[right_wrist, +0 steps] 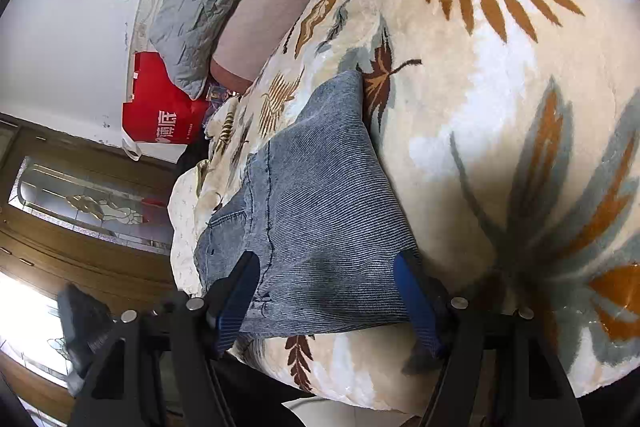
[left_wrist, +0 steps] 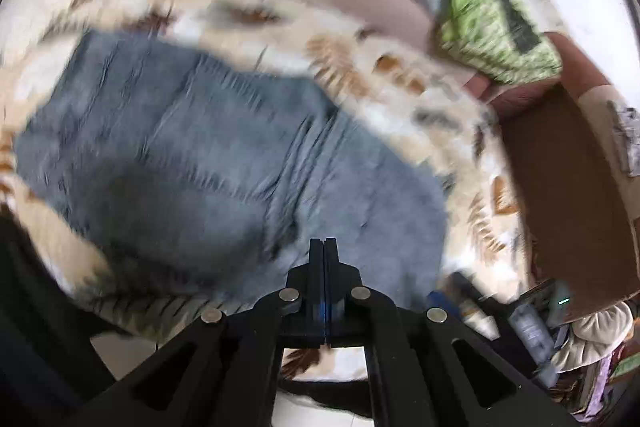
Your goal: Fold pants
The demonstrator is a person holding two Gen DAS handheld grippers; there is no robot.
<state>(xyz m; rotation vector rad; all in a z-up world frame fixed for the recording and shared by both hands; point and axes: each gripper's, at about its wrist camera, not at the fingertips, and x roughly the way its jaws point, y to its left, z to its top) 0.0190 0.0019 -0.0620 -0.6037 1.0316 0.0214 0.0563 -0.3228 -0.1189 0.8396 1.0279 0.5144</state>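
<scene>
Blue-grey corduroy pants (left_wrist: 192, 147) lie folded flat on a cream blanket with a leaf print (left_wrist: 360, 67). The left wrist view is blurred. In it my left gripper (left_wrist: 324, 247) hovers over the near edge of the pants, its fingers pressed together, and no cloth shows between them. In the right wrist view the pants (right_wrist: 320, 187) stretch away from me with a back pocket on the left side. My right gripper (right_wrist: 326, 291) stands open, and its blue pads (right_wrist: 236, 299) straddle the near end of the pants without pressing on it.
A green patterned pillow (left_wrist: 492, 35) and a grey quilted pillow (right_wrist: 208, 3) lie at the head of the bed. A red bag (right_wrist: 160, 107) stands by the wall, above a wooden door with glass (right_wrist: 80, 203). A brown cardboard box (left_wrist: 568, 195) sits beside the bed.
</scene>
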